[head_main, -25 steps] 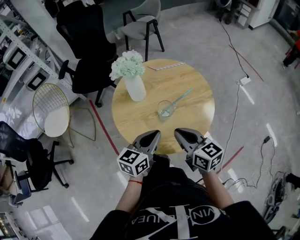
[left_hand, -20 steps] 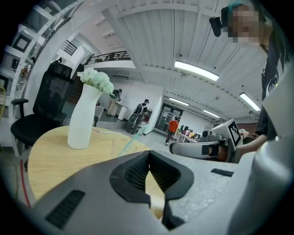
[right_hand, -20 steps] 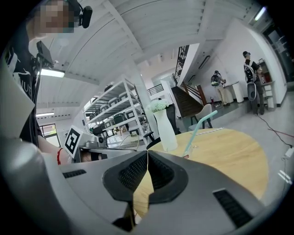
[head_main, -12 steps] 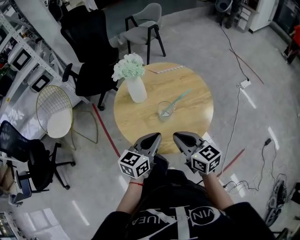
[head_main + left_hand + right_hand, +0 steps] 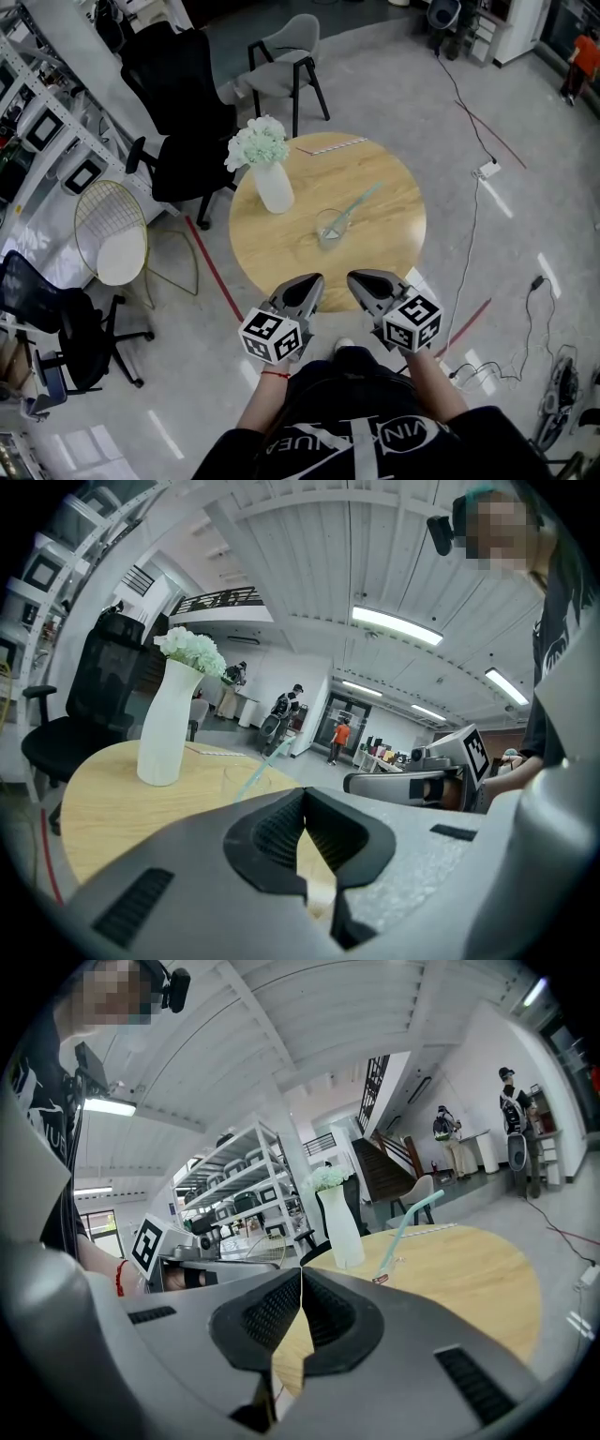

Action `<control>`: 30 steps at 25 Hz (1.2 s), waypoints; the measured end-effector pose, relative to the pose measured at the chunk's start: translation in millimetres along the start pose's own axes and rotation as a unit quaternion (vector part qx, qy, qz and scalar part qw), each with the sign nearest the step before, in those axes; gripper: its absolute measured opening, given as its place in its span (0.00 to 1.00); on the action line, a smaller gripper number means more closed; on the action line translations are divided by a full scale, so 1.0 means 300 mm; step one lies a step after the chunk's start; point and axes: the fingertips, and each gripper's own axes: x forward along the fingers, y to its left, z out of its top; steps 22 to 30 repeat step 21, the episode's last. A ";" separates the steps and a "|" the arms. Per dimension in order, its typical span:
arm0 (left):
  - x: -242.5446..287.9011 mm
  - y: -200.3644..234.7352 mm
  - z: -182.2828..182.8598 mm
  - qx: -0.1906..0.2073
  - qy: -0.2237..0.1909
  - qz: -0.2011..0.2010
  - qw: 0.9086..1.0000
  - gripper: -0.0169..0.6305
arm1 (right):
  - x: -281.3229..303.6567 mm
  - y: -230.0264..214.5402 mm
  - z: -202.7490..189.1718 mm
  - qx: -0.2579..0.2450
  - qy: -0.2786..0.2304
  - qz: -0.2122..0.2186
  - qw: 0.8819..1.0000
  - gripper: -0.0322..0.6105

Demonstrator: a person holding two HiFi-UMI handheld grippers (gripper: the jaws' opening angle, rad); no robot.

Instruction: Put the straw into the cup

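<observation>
Both tools are down at the near edge of the table [image 5: 384, 246], side by side, and nothing is in either of them: the left tongs [image 5: 307, 281] are clenched, pads pressed together on nothing, and the right tongs [image 5: 362, 277] are clamped tight and just as empty. Straight ahead of the two tips, well apart from them and about midway between their lines, stands the clear cup [image 5: 329, 226], and the straw [image 5: 362, 198] is already in it, lower end at the bottom, upper end slanting away past the far rim on the right tongs' side. So the job looks done from here, and the danger now is undoing it. That straw leans a long way out, so a bump to the table edge from either tool could make it swing or slide. The cup looks light, and a clenched tip pushed forward for a tidy-up would shove it rather than grip it, and it could tip. Ahead of the left tongs and off to their outer side stands the tall white vase [image 5: 274, 185] of flowers, top-heavy by the look of it; a wide sweep on that side could topple it toward the cup.
</observation>
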 end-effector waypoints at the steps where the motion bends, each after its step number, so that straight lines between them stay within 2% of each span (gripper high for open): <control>1: -0.004 -0.002 -0.006 -0.002 0.001 0.000 1.000 0.04 | 0.001 0.003 -0.003 0.001 0.001 0.000 1.000 0.06; 12: -0.156 -0.010 -0.075 -0.019 0.006 0.007 1.000 0.04 | 0.003 0.146 -0.063 0.007 0.008 -0.002 1.000 0.06; 21: -0.295 -0.085 -0.093 -0.012 -0.002 -0.002 1.000 0.04 | -0.043 0.296 -0.102 0.011 0.000 -0.006 1.000 0.06; 30: -0.295 -0.085 -0.093 -0.012 -0.002 -0.002 1.000 0.04 | -0.043 0.296 -0.102 0.011 0.000 -0.006 1.000 0.06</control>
